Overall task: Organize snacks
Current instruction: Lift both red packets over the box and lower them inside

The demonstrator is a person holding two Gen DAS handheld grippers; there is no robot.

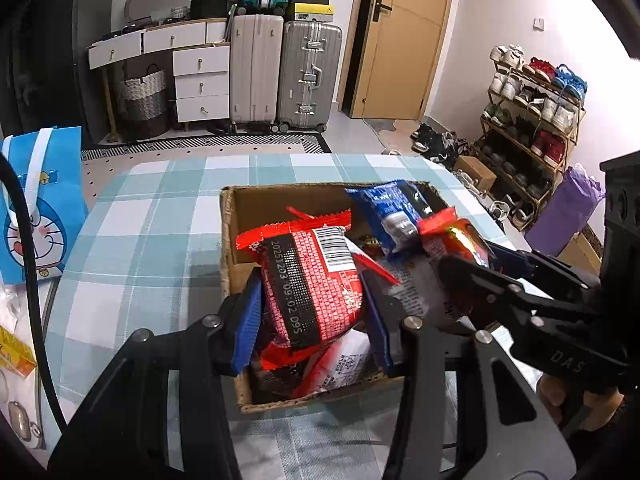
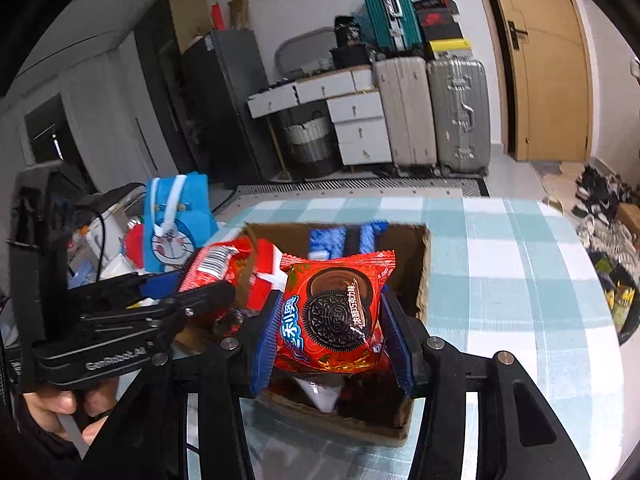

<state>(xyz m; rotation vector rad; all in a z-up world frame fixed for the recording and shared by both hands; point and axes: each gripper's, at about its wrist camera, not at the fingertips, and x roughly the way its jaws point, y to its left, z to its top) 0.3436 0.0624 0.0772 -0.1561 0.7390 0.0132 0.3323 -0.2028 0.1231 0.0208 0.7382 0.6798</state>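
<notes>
A brown cardboard box sits on the checked tablecloth and holds several snack packs. My left gripper is shut on a red snack pack with a barcode, just above the box. My right gripper is shut on a red Oreo pack over the box. A blue Oreo pack lies at the box's far side. The right gripper also shows in the left wrist view at the box's right, and the left gripper in the right wrist view at the box's left.
A blue Doraemon bag stands at the table's left edge, with a yellow box and clutter near it. Suitcases, drawers and a shoe rack stand beyond the table. A purple bag is at the right.
</notes>
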